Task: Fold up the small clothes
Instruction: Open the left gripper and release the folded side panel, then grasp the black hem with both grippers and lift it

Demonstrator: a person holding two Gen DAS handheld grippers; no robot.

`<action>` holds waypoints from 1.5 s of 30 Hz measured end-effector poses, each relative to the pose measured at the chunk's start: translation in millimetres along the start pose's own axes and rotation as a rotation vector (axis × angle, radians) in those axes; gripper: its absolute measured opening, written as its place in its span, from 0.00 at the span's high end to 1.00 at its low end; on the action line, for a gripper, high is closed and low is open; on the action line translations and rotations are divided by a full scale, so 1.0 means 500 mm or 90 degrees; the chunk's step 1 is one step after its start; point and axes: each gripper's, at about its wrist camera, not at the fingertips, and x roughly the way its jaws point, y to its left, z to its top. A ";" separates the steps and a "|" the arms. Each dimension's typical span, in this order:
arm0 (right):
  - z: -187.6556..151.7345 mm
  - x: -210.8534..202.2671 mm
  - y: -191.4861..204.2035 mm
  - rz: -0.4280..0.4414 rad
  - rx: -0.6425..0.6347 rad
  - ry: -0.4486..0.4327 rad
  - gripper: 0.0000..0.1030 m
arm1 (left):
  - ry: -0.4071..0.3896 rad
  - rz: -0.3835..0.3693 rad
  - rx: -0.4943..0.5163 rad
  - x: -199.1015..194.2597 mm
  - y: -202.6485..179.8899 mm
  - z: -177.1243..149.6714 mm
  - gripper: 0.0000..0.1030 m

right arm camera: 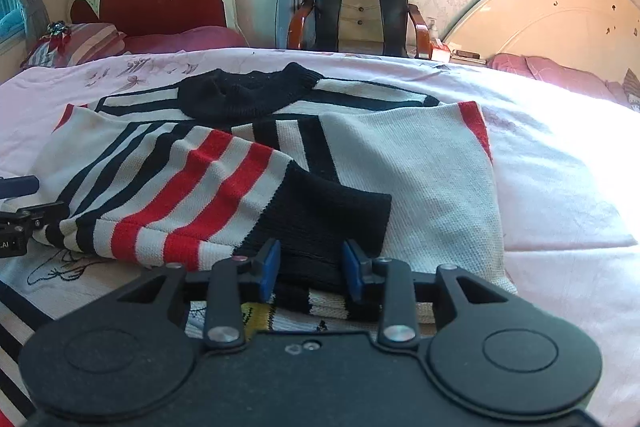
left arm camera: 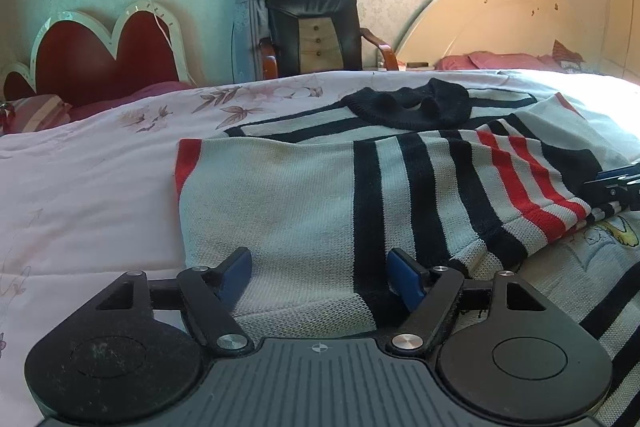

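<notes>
Little writing can be read: in the right wrist view we see only the letters ".AI" on the body of the left claw (right arm camera: pixel 18 203) at the left edge; marks on the cream headboard (right arm camera: pixel 560 11) at upper right are too small to read. The striped sweater (left arm camera: pixel 280 187) lies across the middle of both frames on a bed with a pink floral quilt (left arm camera: pixel 80 187), its black collar (left arm camera: pixel 412 107) toward the far side. In the left wrist view the left claw (left arm camera: pixel 320 277) stands wide apart, its blue pads on either side of the sweater's pale near edge, not pressing it. The right claw (right arm camera: pixel 311 267) is narrower — its blue pads flank the black cuff (right arm camera: pixel 320 219) of the red-striped sleeve, and we cannot tell whether they press it. The left view shows the right claw only as a dark tip at its right edge. Only the right view shows a grey curtain and teal window at upper left. Both show the red heart-shaped headboard (left arm camera: pixel 100 55) and a black chair (left arm camera: pixel 316 31) — under the bright window.
</notes>
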 end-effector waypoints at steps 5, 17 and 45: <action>-0.003 0.000 -0.011 0.010 0.000 -0.004 0.65 | 0.016 0.014 -0.004 0.003 0.001 0.009 0.20; -0.064 -0.150 -0.076 0.058 0.066 -0.034 0.64 | 0.021 0.050 -0.047 -0.161 0.007 -0.073 0.19; -0.456 -0.448 -0.219 0.212 0.356 0.046 0.57 | 0.082 -0.184 -0.445 -0.499 0.026 -0.438 0.44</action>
